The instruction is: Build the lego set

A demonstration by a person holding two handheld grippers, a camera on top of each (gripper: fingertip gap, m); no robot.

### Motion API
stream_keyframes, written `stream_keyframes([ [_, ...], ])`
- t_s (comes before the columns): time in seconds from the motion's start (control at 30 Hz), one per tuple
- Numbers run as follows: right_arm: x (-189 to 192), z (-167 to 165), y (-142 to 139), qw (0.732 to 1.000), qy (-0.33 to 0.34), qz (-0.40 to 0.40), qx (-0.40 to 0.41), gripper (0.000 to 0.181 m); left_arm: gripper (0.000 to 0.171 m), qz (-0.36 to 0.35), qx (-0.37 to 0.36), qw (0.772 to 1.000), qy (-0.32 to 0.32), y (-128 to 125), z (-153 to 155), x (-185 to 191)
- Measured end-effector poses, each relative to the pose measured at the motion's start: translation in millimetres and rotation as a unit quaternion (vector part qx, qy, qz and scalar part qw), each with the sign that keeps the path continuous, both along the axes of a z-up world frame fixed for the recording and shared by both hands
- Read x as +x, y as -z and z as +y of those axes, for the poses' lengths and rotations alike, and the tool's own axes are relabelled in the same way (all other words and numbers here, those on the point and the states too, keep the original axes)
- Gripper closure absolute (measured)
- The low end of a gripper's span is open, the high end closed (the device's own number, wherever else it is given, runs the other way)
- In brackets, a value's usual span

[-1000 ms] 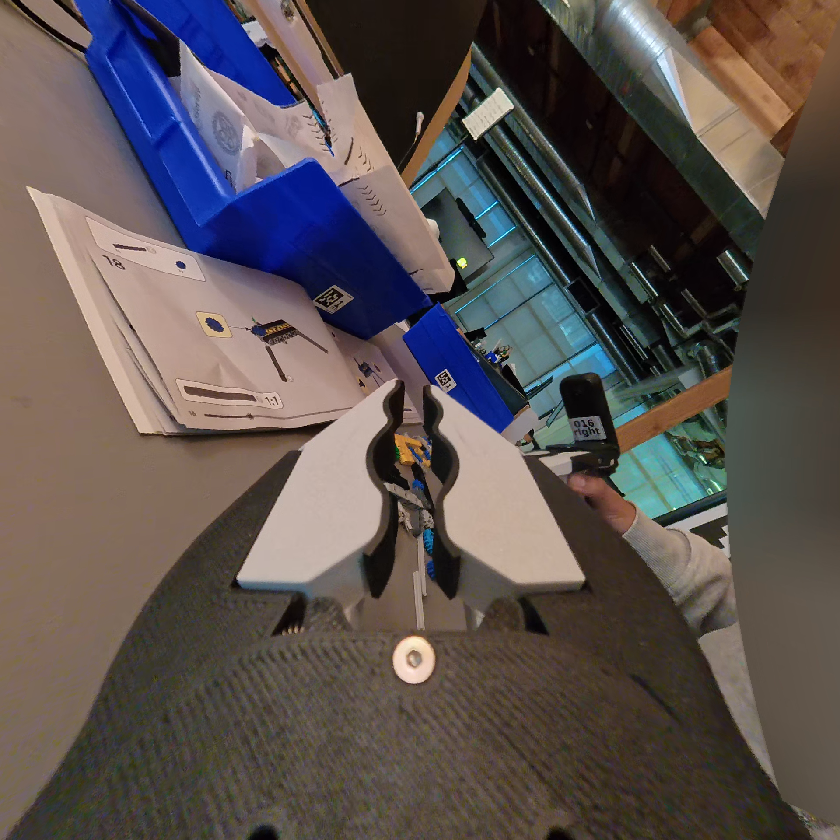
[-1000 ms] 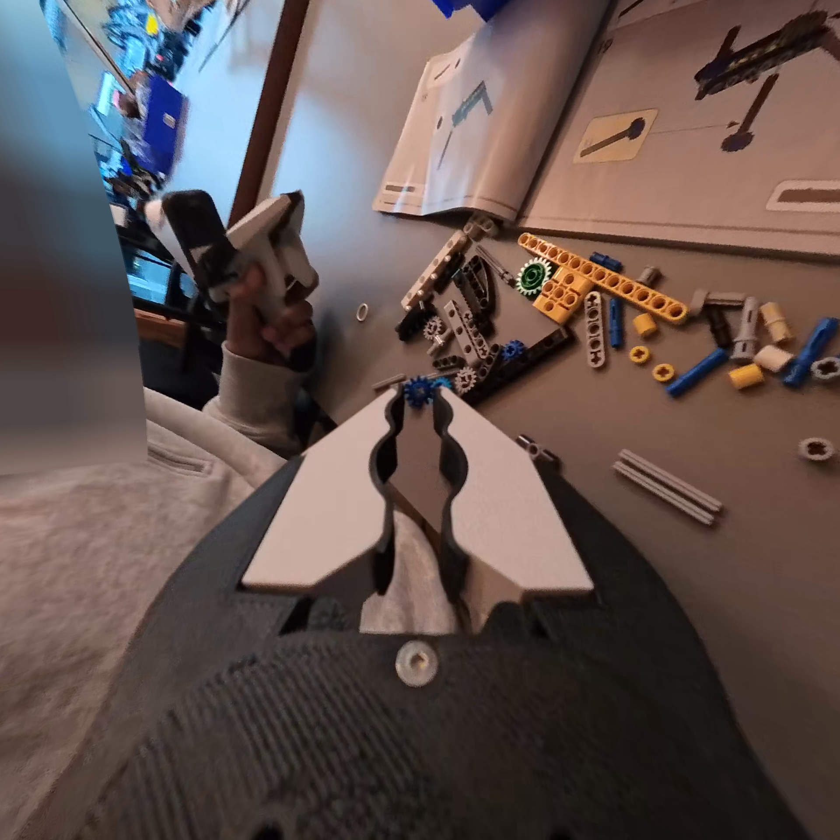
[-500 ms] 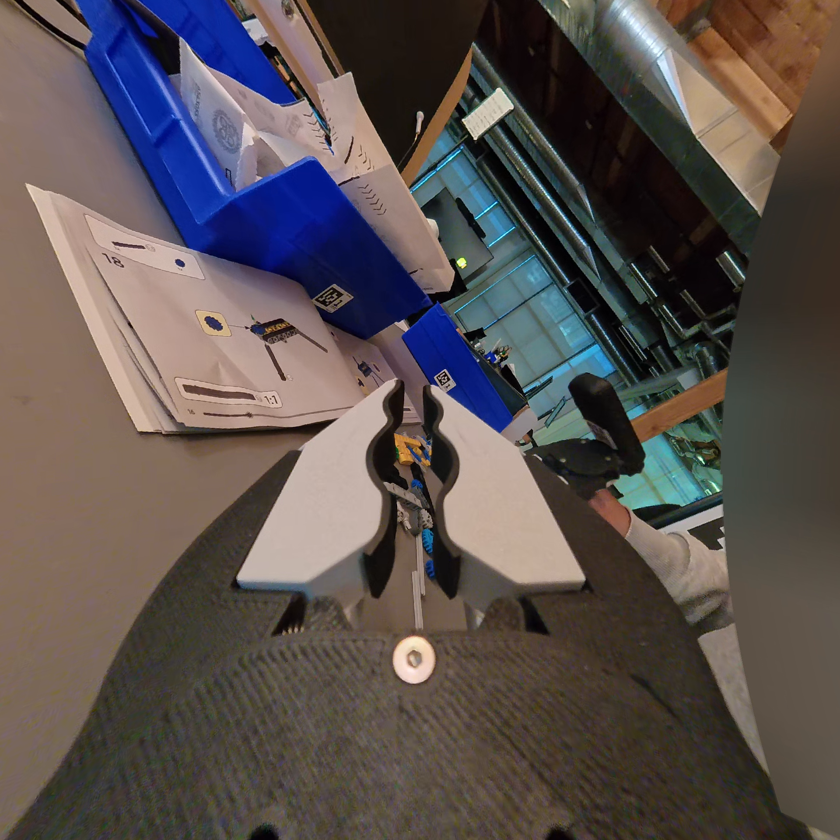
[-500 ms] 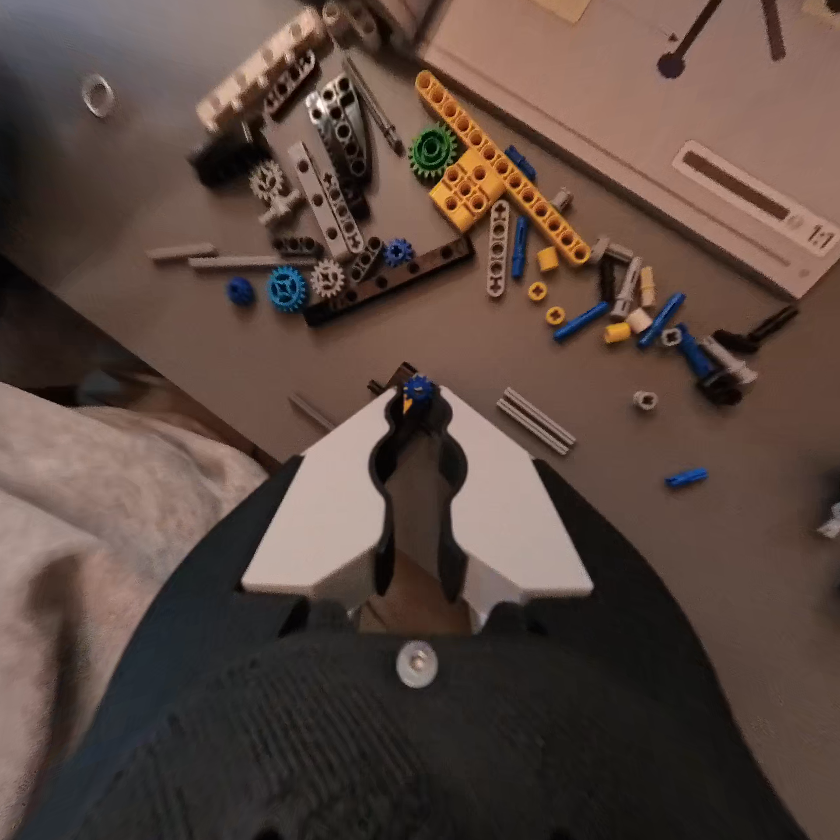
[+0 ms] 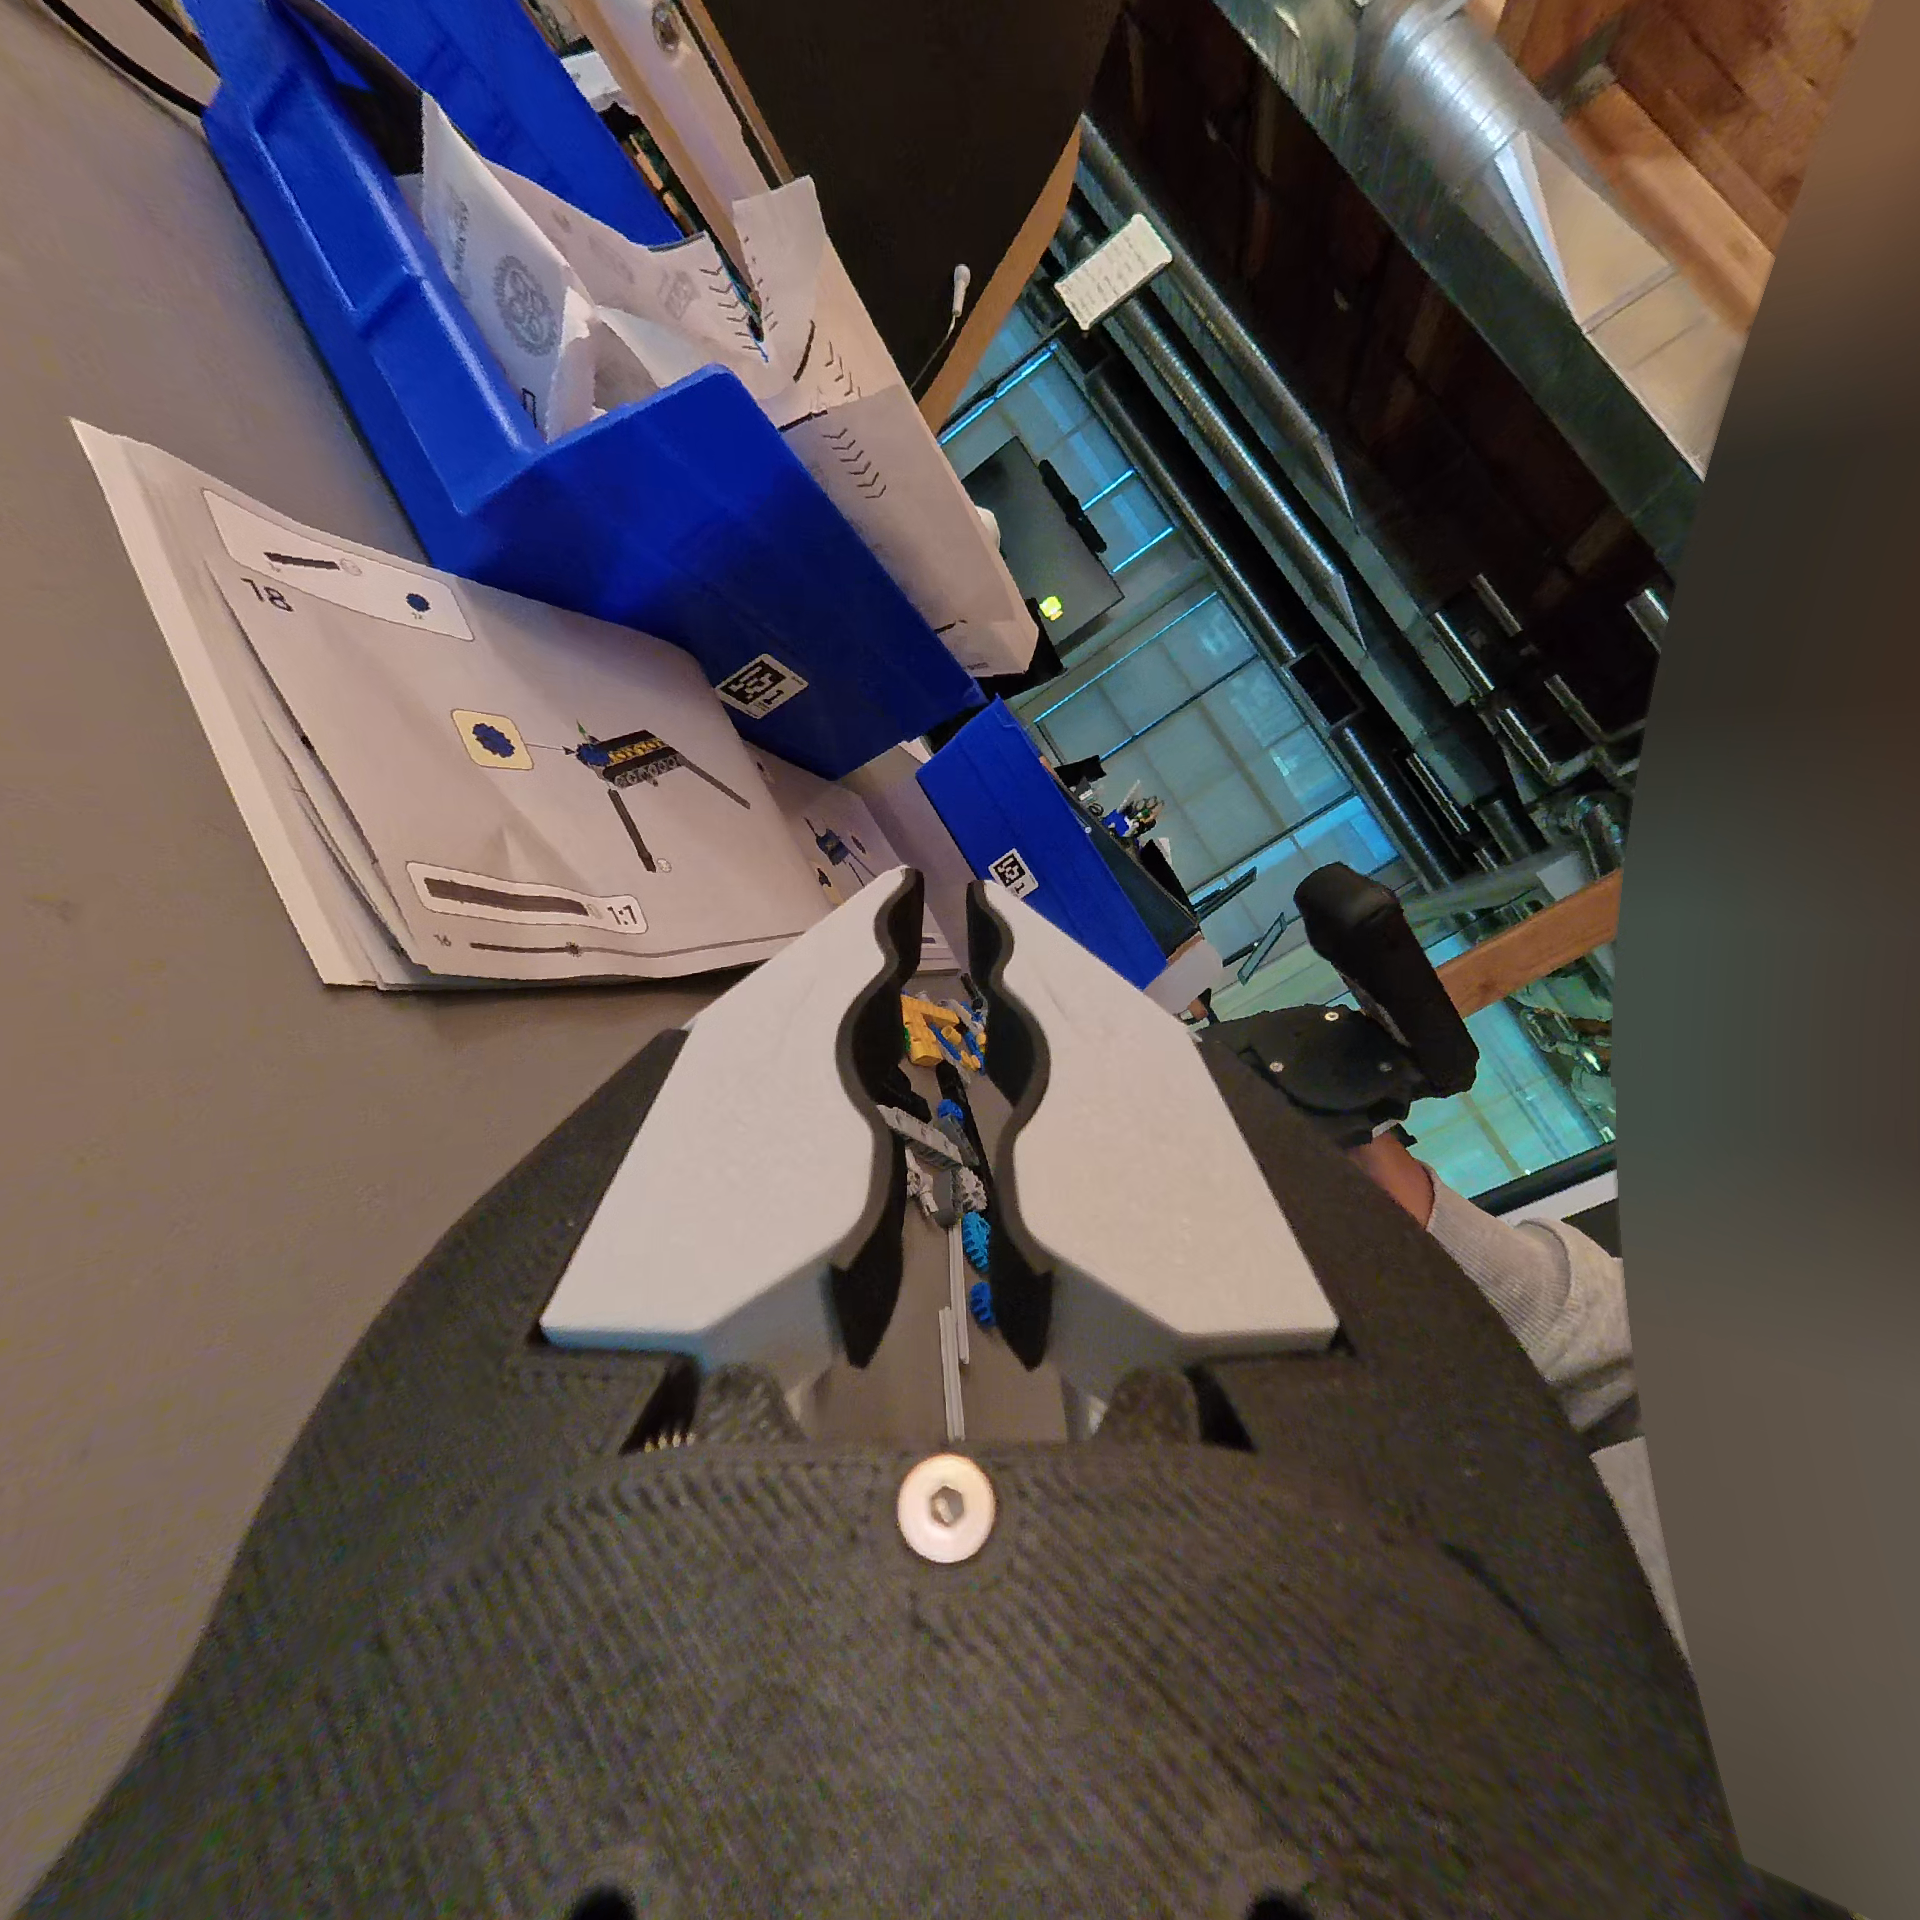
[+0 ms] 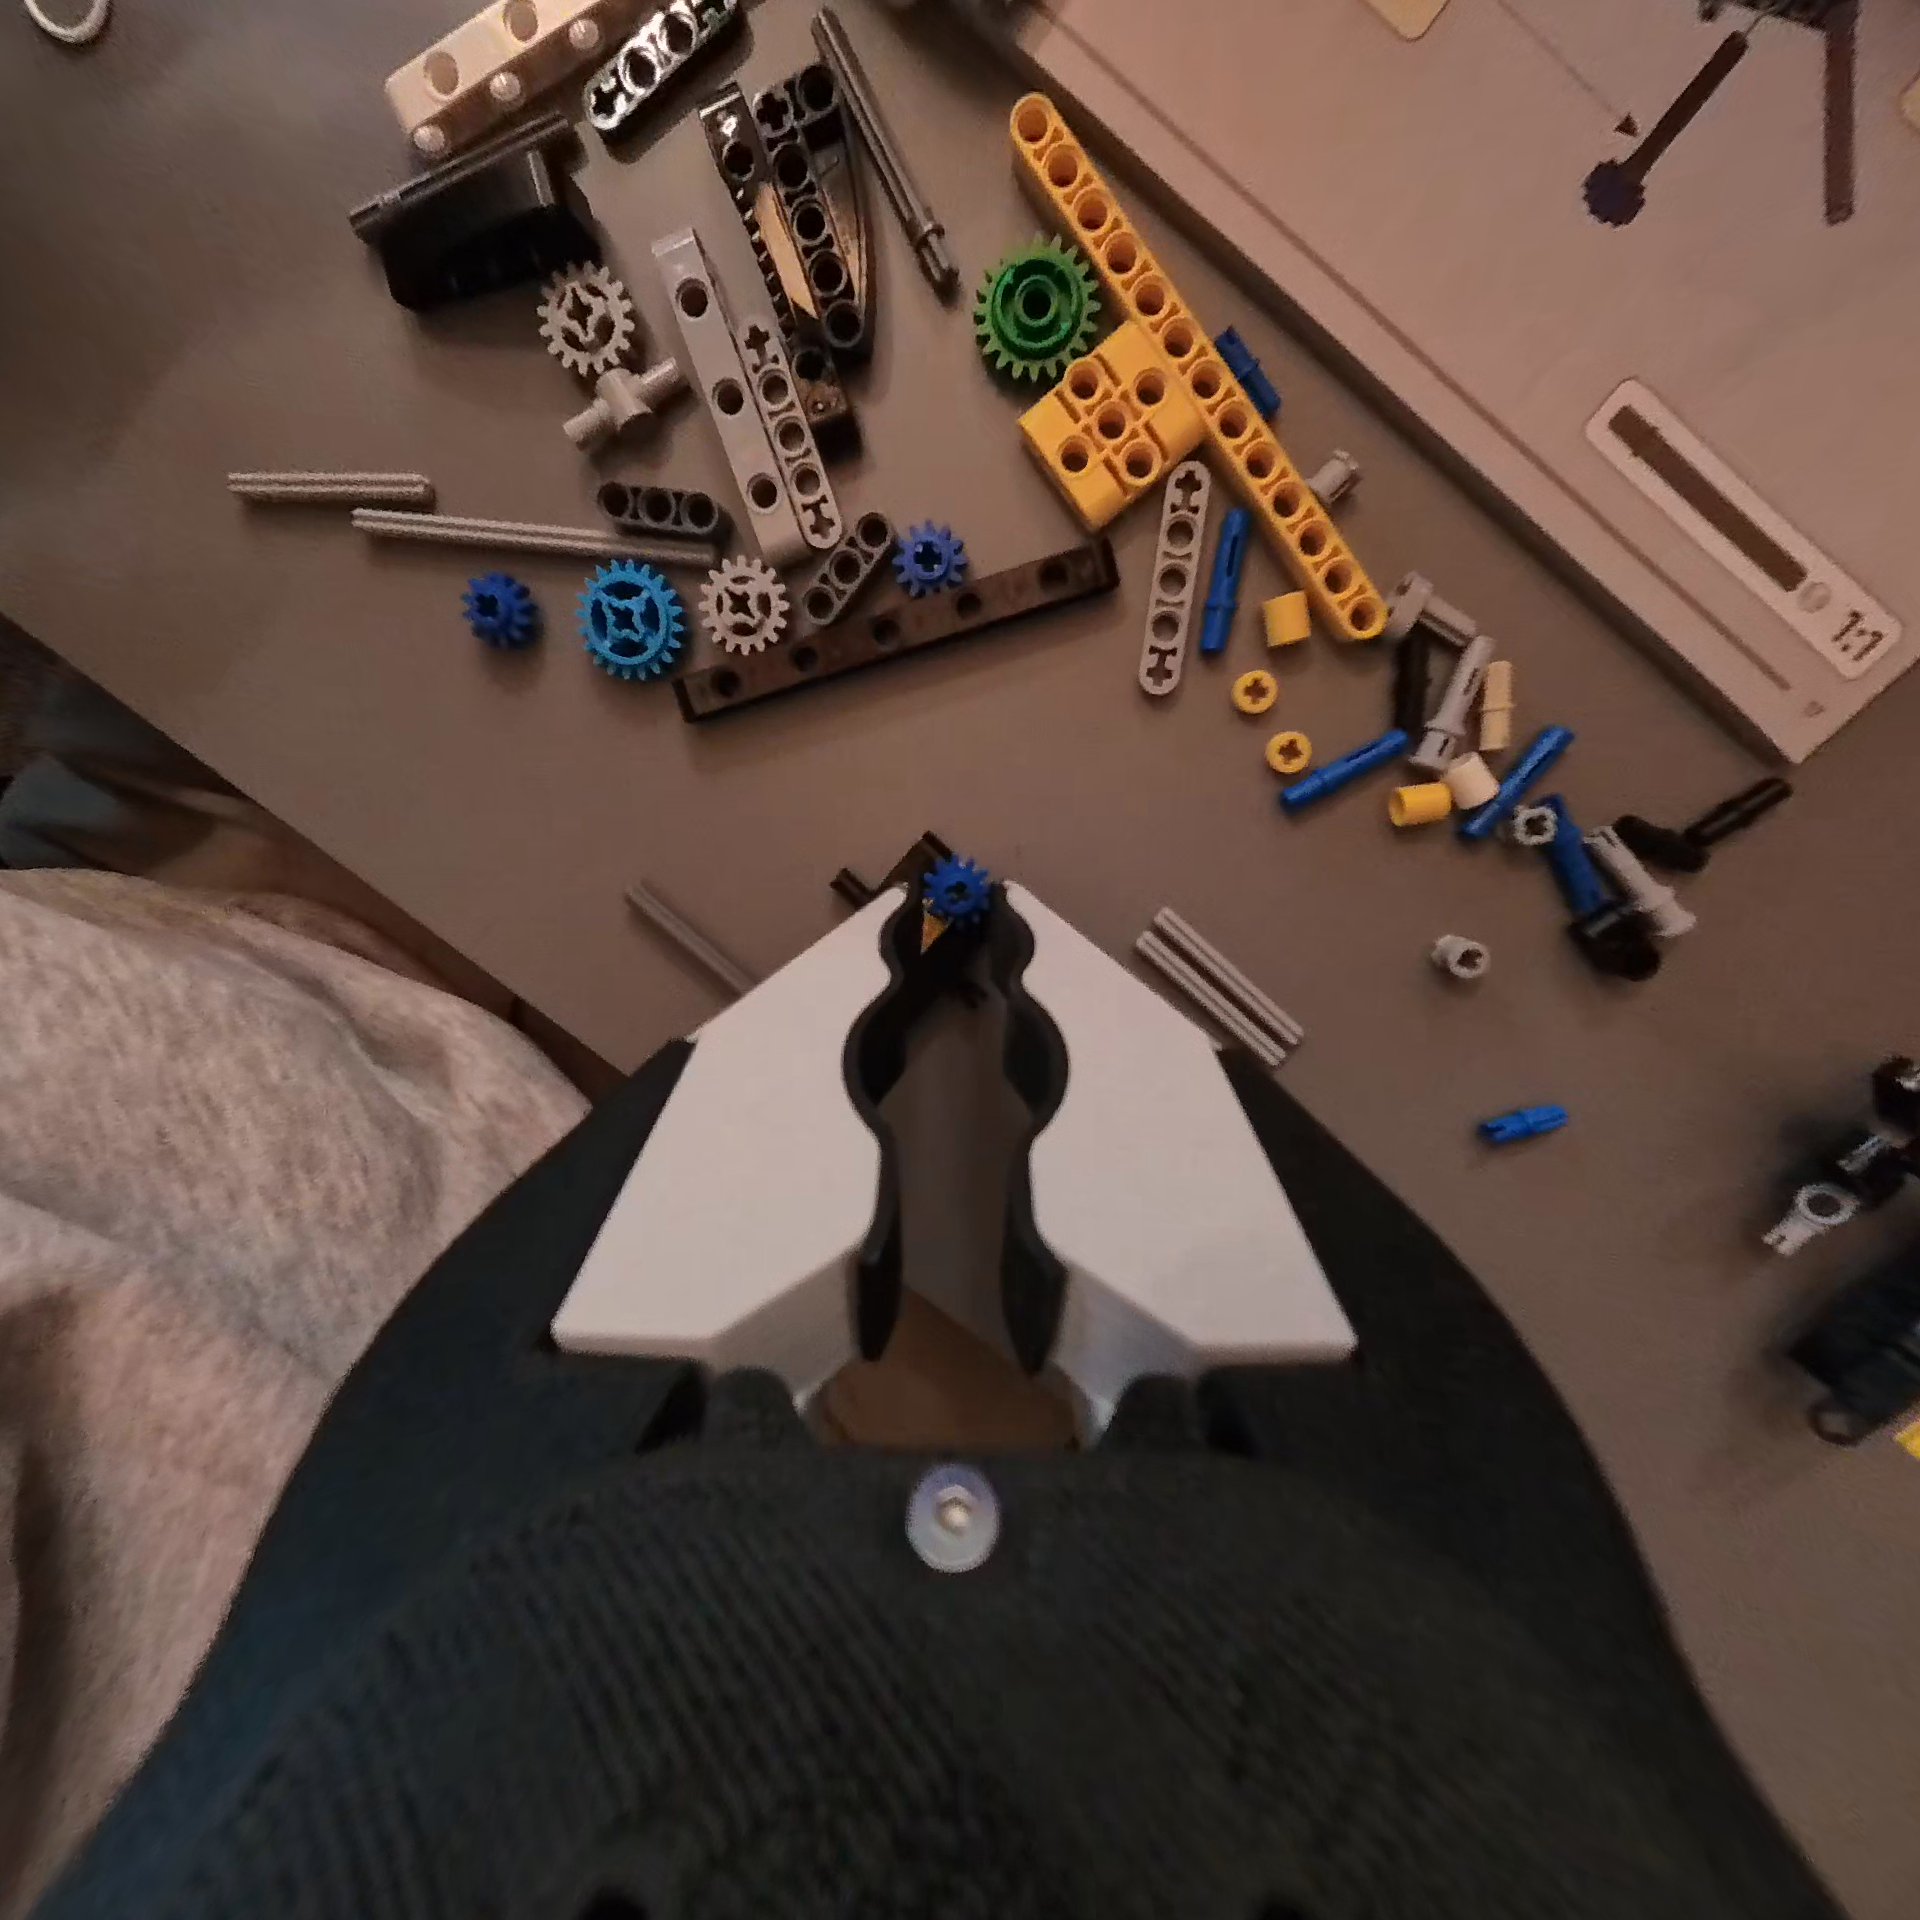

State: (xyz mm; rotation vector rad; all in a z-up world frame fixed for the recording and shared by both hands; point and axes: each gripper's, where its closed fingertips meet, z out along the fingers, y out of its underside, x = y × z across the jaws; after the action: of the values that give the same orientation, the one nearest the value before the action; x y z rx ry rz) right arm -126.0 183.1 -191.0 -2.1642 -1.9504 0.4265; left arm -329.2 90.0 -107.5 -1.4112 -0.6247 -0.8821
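My right gripper (image 6: 954,899) is shut on a small blue gear (image 6: 954,883) at its fingertips and holds it above the grey table, near the table's front edge. A dark piece sits behind the gear. Loose parts lie beyond it: a long yellow beam (image 6: 1195,353), a green gear (image 6: 1034,307), a bigger blue gear (image 6: 631,620) and a black beam (image 6: 904,629). My left gripper (image 5: 940,894) lies low over the table with its jaws a narrow gap apart and nothing between them. The same parts (image 5: 940,1039) show between its fingers. The right gripper's black body (image 5: 1351,1029) shows farther off in the left wrist view.
The open instruction booklet (image 6: 1507,312) lies behind the parts; it also shows in the left wrist view (image 5: 468,748). Two blue bins (image 5: 623,499) stand behind it. Grey axles (image 6: 1216,987) lie beside my right fingers. A dark part-built piece (image 6: 1860,1247) is at the right. A grey sleeve (image 6: 208,1143) is at the left. The dark part-built piece (image 6: 1860,1247) is closer to my right gripper, around 20 cm from its tips; the left tips are 40 cm off.
My right gripper closed on the small blue gear and rose from the table's edge, now looking down on the parts. The left gripper has not moved.
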Motion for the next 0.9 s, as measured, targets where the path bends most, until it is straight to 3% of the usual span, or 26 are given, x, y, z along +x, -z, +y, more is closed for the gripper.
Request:
stream_keyframes([
  [0.9,0.7,0.6,1.4,0.997,-0.037,-0.057,0.039,0.171,0.164,-0.006,0.002,1.000,-0.001,0.1,-0.9,-1.7],
])
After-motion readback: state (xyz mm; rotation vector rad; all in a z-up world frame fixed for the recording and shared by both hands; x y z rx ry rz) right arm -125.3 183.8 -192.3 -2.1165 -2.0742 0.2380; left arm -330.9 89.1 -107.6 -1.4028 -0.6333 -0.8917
